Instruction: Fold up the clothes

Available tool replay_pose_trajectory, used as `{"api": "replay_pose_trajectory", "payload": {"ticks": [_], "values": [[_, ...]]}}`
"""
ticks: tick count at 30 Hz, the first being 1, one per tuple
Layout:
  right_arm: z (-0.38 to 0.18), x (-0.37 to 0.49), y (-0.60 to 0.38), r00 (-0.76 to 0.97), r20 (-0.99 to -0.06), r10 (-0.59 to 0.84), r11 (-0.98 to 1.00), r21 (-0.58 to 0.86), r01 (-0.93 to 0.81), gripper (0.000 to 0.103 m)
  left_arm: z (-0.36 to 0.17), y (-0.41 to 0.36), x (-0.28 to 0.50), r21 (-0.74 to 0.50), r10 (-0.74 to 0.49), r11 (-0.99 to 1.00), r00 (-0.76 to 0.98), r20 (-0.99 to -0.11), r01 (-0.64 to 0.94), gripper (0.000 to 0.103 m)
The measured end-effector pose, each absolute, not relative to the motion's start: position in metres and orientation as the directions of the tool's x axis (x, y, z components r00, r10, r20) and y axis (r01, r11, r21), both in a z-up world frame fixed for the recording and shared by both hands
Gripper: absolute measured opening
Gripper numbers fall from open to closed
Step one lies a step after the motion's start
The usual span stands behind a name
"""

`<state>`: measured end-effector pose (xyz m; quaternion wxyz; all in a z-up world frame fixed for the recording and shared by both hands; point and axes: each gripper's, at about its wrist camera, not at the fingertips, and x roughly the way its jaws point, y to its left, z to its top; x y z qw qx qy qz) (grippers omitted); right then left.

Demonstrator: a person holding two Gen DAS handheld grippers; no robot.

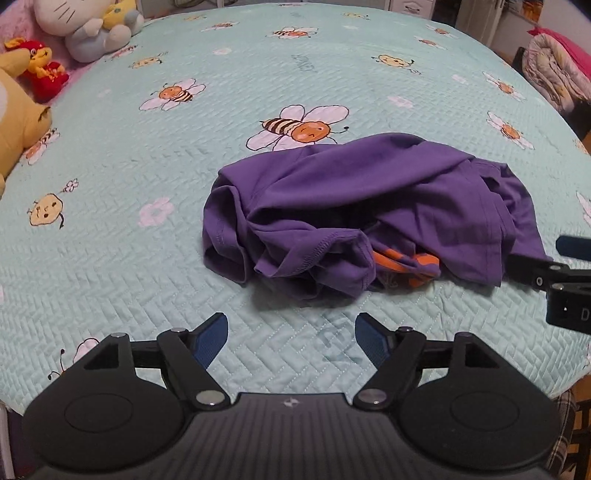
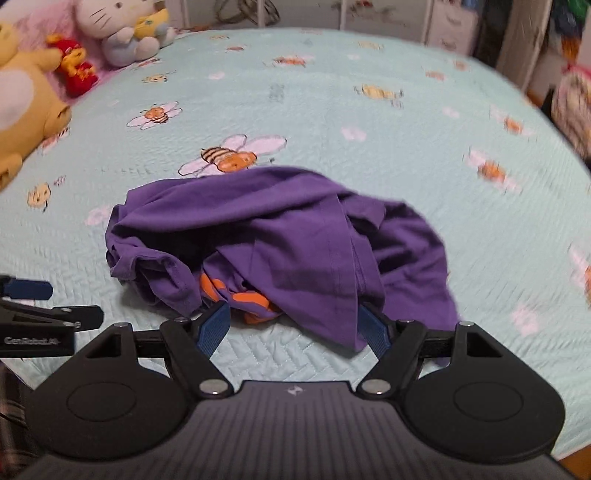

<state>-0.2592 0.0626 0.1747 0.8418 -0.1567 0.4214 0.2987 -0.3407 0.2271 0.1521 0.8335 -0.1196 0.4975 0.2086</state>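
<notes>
A purple shirt (image 1: 369, 206) with an orange print lies crumpled in a heap on the pale green bee-patterned bed cover (image 1: 147, 258). My left gripper (image 1: 291, 325) hovers over bare cover just in front of the heap, open, with nothing between its blue pads. In the right wrist view the shirt (image 2: 280, 229) fills the middle. My right gripper (image 2: 291, 314) stands open at the heap's near edge. A hanging flap of the shirt covers the tip of its right finger, and the pads do not press on it. One of its fingers (image 1: 528, 271) shows at the left wrist view's right edge.
Plush toys sit at the bed's far left: a white cat (image 1: 88, 26), a red one (image 1: 44, 70) and a yellow bear (image 1: 18, 122). A heap of bedding (image 1: 554, 74) is off the bed's far right. White furniture (image 2: 450, 26) stands behind the bed.
</notes>
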Motion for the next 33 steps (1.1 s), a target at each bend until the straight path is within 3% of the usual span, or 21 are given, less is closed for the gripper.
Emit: {"api": "replay_pose_trajectory", "payload": {"ticks": [33], "values": [[0.181,-0.273,0.062,0.472,-0.794,0.383,0.773,-0.004,-0.635,0.076,0.147,0.204,-0.336,0.016,0.19,0.901,0.362,-0.913,-0.434,0.079]]}}
